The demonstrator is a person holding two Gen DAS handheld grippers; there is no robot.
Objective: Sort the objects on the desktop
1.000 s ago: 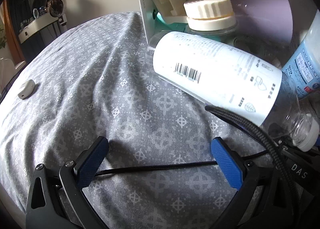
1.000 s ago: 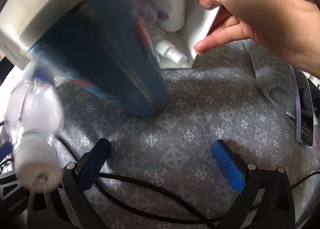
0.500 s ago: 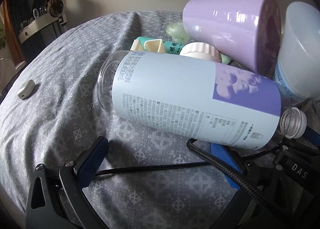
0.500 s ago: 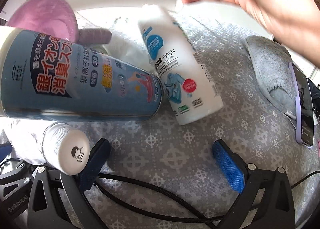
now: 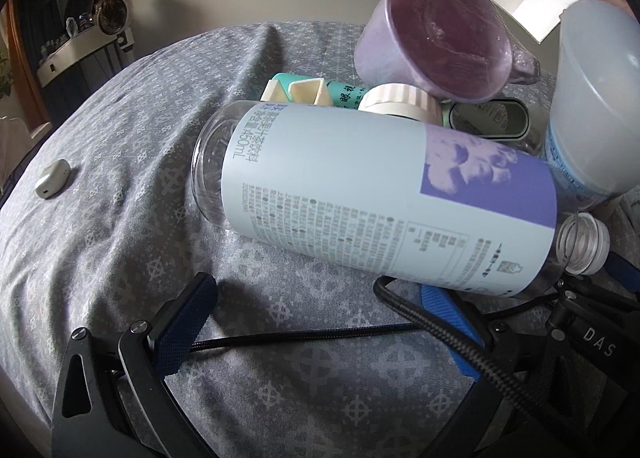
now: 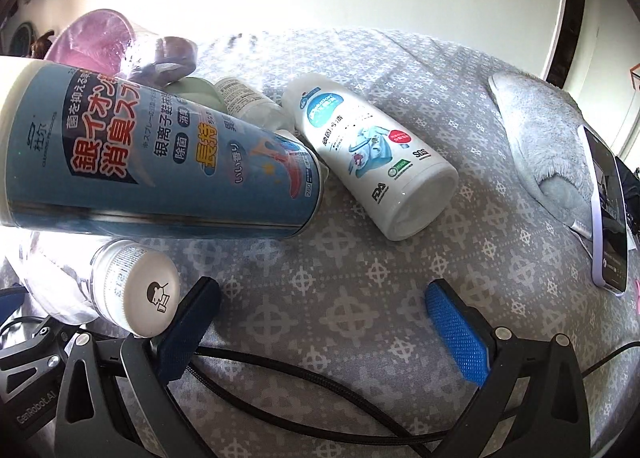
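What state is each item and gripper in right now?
Clear drink bottle: on its side, capped.
Purple cup: tipped over, resting on other items.
Blue spray can: lying down.
White cleaner bottle: lying down.
Left gripper: open, empty.
Right gripper: open, empty.

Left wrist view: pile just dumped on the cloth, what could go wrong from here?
1. The clear bottle lies on its side on wrinkled cloth; it may roll when nudged.
2. The purple cup leans tilted atop other items and could topple.
3. The black cable crosses between the open left claw fingers; it might snag.
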